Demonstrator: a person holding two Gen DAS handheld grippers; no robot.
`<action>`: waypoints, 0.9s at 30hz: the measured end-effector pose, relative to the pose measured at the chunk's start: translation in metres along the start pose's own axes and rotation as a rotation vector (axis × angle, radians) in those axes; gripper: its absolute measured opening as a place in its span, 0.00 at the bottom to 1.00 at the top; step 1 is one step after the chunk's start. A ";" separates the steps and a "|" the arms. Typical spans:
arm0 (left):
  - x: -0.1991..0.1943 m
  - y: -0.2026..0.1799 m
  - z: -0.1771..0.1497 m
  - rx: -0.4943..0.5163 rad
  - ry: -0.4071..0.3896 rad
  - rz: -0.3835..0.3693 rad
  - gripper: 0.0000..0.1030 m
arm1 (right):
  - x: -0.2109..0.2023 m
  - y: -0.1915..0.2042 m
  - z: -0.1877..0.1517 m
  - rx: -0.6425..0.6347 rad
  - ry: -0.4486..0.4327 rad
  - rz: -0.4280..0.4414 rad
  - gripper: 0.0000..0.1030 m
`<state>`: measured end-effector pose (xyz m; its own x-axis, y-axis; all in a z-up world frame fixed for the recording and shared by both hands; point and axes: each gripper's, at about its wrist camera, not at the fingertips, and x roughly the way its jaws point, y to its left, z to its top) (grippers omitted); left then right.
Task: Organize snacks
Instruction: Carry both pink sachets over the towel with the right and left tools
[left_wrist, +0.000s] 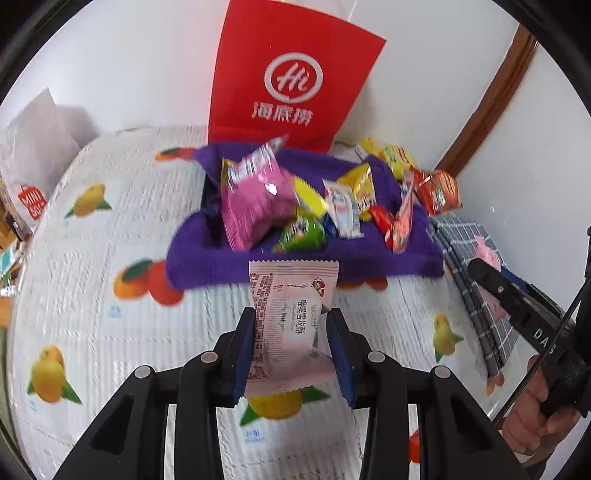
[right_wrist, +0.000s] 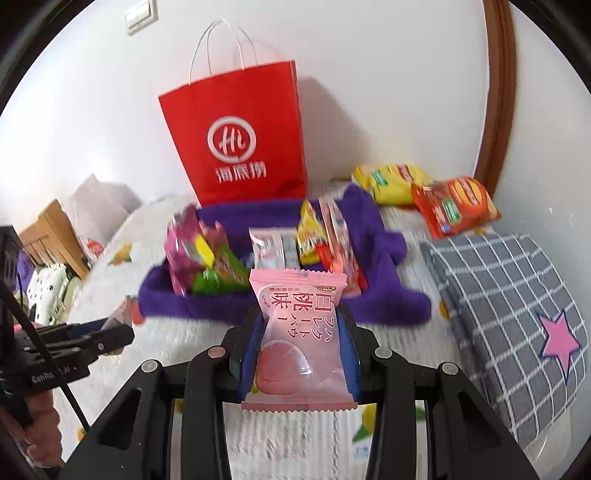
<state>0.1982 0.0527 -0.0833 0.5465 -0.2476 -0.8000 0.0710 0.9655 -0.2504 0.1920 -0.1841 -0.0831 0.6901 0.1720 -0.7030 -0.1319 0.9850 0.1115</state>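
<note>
My left gripper (left_wrist: 291, 325) is shut on a pale pink snack packet (left_wrist: 291, 321) with its printed back facing me, held above the bed just before a purple cloth tray (left_wrist: 306, 258). My right gripper (right_wrist: 301, 328) is shut on a pink peach-flavour packet (right_wrist: 301, 332), also in front of the purple tray (right_wrist: 384, 302). The tray holds several snacks, among them a magenta bag (left_wrist: 255, 199), a green packet (left_wrist: 301, 234) and yellow packets (left_wrist: 360, 184). A red paper bag (left_wrist: 291, 74) stands behind the tray against the wall; it also shows in the right wrist view (right_wrist: 240, 136).
A white fruit-print bedspread (left_wrist: 92, 277) covers the surface. A yellow bag (right_wrist: 391, 181) and an orange bag (right_wrist: 456, 206) lie at the back right. A grey checked pillow with a pink star (right_wrist: 517, 306) lies right. A white shopping bag (left_wrist: 33, 158) and a wooden box (right_wrist: 48, 229) are left.
</note>
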 end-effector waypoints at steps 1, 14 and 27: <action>-0.002 0.003 0.004 -0.002 -0.003 0.001 0.35 | 0.000 0.000 0.004 0.003 -0.003 0.005 0.37; -0.010 0.004 0.075 -0.011 -0.070 -0.002 0.35 | 0.013 0.005 0.078 0.011 -0.049 0.047 0.37; 0.014 0.027 0.121 -0.050 -0.083 0.014 0.35 | 0.077 0.013 0.127 -0.010 0.024 0.069 0.37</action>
<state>0.3091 0.0851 -0.0354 0.6146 -0.2250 -0.7561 0.0227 0.9631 -0.2681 0.3339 -0.1560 -0.0463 0.6615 0.2392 -0.7107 -0.1860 0.9705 0.1534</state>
